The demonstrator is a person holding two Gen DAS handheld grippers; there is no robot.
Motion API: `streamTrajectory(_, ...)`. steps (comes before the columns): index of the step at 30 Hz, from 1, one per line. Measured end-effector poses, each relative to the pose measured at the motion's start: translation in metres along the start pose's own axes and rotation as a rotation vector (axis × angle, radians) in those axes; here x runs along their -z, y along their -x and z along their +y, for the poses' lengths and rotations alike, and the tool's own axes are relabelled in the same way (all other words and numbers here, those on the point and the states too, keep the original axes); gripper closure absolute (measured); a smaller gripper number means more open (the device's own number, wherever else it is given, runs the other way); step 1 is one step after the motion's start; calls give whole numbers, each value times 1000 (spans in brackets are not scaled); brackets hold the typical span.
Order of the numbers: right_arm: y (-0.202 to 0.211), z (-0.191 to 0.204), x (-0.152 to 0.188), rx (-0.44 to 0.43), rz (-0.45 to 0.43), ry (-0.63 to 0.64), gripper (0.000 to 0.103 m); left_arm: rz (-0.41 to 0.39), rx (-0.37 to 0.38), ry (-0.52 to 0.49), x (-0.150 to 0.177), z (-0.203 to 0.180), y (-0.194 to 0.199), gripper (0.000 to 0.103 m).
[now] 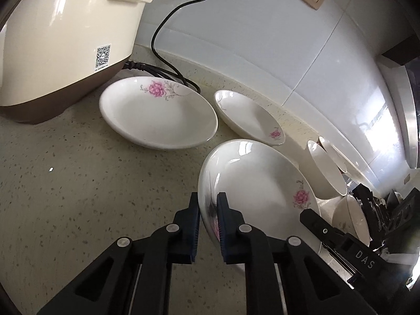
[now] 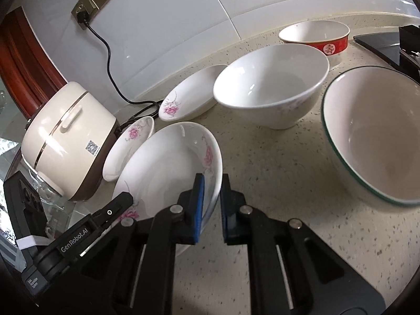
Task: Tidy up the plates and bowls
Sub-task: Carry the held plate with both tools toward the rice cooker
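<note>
Both grippers hold the same white plate with pink flowers point(image 1: 257, 181), on opposite rims. My left gripper point(image 1: 208, 211) is shut on its left rim. My right gripper point(image 2: 212, 191) is shut on its right rim; the plate point(image 2: 168, 162) is tilted a little above the speckled counter. Two more flowered plates lie behind it: one near the rice cooker point(image 1: 157, 110) point(image 2: 128, 147) and one near the wall point(image 1: 249, 116) point(image 2: 191, 94). A white bowl point(image 2: 270, 84), a green-rimmed bowl point(image 2: 375, 131) and a red bowl point(image 2: 315, 36) stand to the right.
A cream rice cooker point(image 1: 65, 42) point(image 2: 65, 141) stands at the left with its black cord point(image 1: 168, 21) running to a wall socket point(image 2: 84, 13). Tiled wall point(image 1: 262, 39) runs behind the counter. A black stove edge point(image 2: 388, 44) is at far right.
</note>
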State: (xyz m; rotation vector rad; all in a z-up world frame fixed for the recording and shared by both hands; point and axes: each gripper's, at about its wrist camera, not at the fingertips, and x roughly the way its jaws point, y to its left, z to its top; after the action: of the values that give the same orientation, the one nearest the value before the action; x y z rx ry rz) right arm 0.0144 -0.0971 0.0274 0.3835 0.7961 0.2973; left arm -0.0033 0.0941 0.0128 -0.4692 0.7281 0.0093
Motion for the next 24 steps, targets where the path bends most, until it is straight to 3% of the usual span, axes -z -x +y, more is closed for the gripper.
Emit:
streamTrajectory(12,39,1,16,-82,-69,38,89,-74,-56,-39,20,-3,37,88)
streamTrajectory(24,44,24,32,-156,-47,97,89,-127,-99,-66,32,14,72,87)
